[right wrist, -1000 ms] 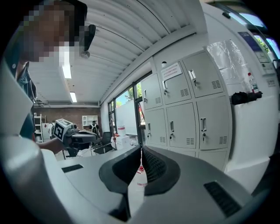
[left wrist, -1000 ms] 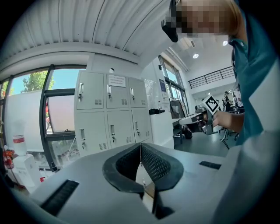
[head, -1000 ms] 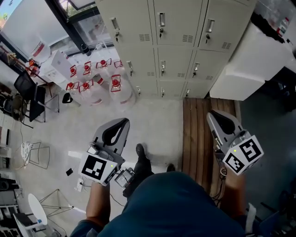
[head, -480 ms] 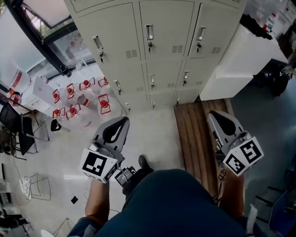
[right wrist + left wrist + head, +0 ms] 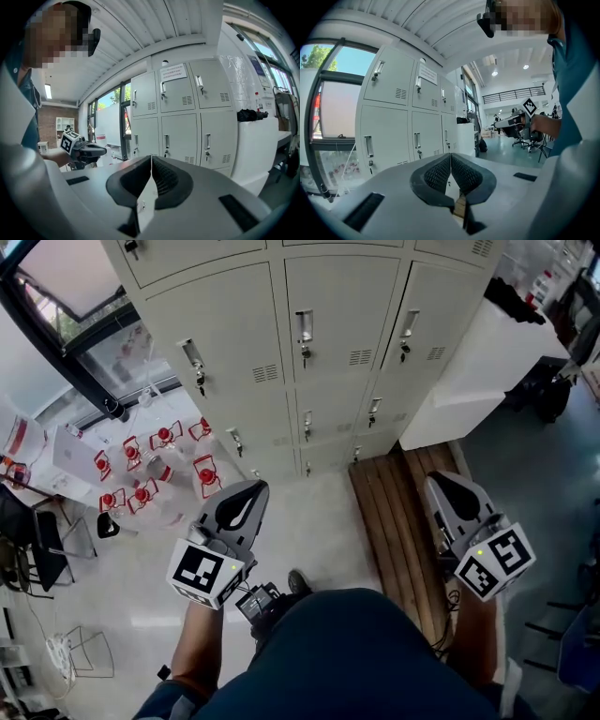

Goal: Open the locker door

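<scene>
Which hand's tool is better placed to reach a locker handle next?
Right, probably: the right tool faces the beige metal lockers squarely, while the left tool sees them obliquely. Both are shut, empty and far off.

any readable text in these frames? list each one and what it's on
No text is legible in any view.
White notice on an upper locker door: print too small to read.
Poster at far right of the right gripper view: blurred.
Red labels on the water jugs: too small.
Cube on the left gripper and cube on the right gripper: square patterns, no words.
</scene>
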The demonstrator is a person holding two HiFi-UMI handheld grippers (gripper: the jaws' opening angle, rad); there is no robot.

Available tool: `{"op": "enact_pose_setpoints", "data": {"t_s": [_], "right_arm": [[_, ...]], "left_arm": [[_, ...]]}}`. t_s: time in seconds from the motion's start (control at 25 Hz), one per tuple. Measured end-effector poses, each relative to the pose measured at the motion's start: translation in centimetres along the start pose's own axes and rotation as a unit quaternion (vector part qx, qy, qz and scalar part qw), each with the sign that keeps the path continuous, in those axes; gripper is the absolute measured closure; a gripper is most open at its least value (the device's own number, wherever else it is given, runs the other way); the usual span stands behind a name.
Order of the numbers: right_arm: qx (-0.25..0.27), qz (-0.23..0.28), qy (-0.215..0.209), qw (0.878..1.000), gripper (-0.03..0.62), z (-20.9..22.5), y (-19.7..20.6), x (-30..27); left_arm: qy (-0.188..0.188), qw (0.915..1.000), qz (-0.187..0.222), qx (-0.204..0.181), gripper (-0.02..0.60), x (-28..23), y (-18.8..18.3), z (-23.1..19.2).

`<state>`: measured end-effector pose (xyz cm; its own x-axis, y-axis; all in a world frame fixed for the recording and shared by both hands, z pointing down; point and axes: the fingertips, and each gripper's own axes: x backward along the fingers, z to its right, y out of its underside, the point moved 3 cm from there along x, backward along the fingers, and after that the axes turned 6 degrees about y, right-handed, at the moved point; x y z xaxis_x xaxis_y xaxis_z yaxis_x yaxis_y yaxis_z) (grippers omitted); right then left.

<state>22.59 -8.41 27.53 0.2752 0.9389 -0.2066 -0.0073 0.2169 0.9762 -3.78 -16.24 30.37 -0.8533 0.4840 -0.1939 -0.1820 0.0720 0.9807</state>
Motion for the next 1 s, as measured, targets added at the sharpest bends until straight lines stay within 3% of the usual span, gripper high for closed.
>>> {"op": "enact_pose_setpoints", "data": {"t_s": [0.28, 0.48, 1.0], "right_arm": [[0.006, -0.005, 0.030, 1.000, 0.557, -2.7, -0.1, -3.6], [0.012, -0.012, 0.025, 1.000, 0.557, -4.0, -1.0, -5.6], [0.041, -0.009, -0.008, 0.999, 0.557, -2.3, -5.9, -8.2]], "left_arm": [[0.019, 0.9998, 0.009, 0.001, 0.565, 0.7, 2.3, -6.0], [0.023, 0.9997, 0.005, 0.001, 0.565, 1.0, 3.0, -8.3], [-0.047, 0.9986, -0.012, -0.019, 0.564, 2.0, 0.8, -11.4]]}}
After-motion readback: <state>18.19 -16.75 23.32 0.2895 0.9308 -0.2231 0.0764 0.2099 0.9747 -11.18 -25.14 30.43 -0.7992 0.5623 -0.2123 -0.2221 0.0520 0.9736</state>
